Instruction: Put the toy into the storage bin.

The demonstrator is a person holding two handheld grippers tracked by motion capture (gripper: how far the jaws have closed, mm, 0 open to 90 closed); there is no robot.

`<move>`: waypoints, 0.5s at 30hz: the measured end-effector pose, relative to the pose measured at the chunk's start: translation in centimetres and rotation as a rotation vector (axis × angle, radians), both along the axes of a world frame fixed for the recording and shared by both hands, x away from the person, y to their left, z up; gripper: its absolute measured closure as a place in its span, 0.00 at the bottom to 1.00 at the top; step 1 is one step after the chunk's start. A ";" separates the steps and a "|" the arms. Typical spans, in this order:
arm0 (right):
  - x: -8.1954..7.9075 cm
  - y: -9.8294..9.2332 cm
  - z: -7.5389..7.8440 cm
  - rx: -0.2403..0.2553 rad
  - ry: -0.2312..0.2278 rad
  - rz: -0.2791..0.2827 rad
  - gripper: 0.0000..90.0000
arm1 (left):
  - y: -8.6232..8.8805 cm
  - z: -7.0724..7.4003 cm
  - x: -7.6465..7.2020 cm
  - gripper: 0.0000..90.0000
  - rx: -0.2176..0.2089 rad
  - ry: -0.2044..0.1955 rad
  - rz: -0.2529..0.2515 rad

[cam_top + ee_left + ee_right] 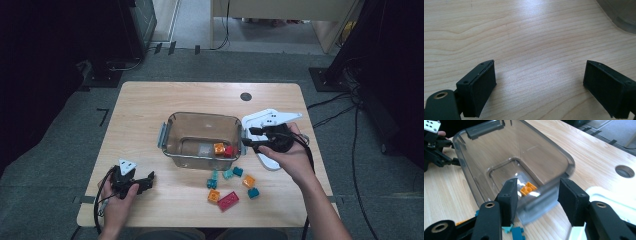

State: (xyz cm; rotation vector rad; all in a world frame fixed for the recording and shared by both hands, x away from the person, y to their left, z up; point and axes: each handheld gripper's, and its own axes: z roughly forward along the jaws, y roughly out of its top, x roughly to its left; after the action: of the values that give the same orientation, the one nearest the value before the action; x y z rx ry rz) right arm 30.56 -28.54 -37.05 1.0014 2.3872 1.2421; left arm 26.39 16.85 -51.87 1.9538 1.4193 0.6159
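A clear plastic bin (202,116) stands mid-table with an orange brick (219,148) and a red brick (230,151) in its near right corner. My right gripper (247,137) hovers at the bin's right end, open. In the right gripper view its jaws (537,195) straddle the bin's grey end latch (536,203) without pressing on it, and the orange brick (528,188) lies beyond on the bin floor. My left gripper (149,181) rests near the table's front left, open, with bare wood between its jaws (539,85).
Several loose bricks lie in front of the bin: teal (238,171), orange (248,181), red (228,200). A white lid (265,125) lies under my right hand. A round cable hole (245,96) sits at the back. The bin's corner (621,15) edges the left gripper view.
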 end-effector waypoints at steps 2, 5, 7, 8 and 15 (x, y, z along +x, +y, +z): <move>-0.4 -0.6 -0.3 0.004 0.001 -0.012 0.55 | 0.0 0.0 0.0 0.12 0.000 0.000 0.000; -0.9 -1.4 -1.1 0.010 0.010 -0.027 0.54 | 0.0 0.0 0.0 0.12 -0.001 0.000 0.000; -1.2 -1.8 -1.8 0.010 0.019 -0.034 0.54 | 0.0 0.0 0.0 0.12 -0.002 0.000 0.001; -1.4 -2.0 -2.2 0.009 0.024 -0.037 0.53 | 0.0 0.0 0.0 0.12 -0.002 0.000 0.001; -2.1 -2.3 -5.4 0.020 0.077 -0.047 0.52 | 0.0 0.0 0.0 0.12 -0.001 0.001 0.000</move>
State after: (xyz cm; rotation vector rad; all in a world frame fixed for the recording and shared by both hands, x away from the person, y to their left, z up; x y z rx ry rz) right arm 28.47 -30.82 -42.49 1.1244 2.3976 1.2349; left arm 26.38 16.85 -51.86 1.9540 1.4202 0.6142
